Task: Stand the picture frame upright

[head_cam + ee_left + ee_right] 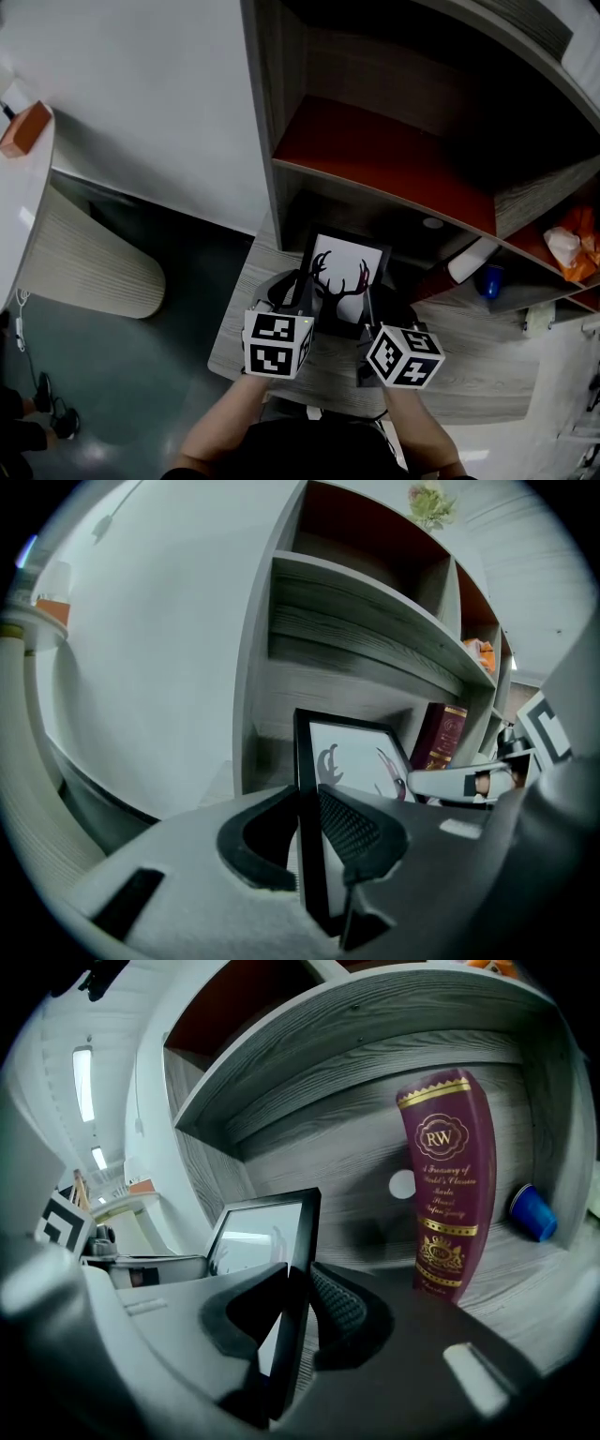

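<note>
My left gripper and right gripper each clamp a side edge of the antler-print picture frame, upright on the grey desk.

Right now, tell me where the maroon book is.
In the right gripper view the maroon book stands under the shelf, right of the picture frame and left of the blue cup.
</note>
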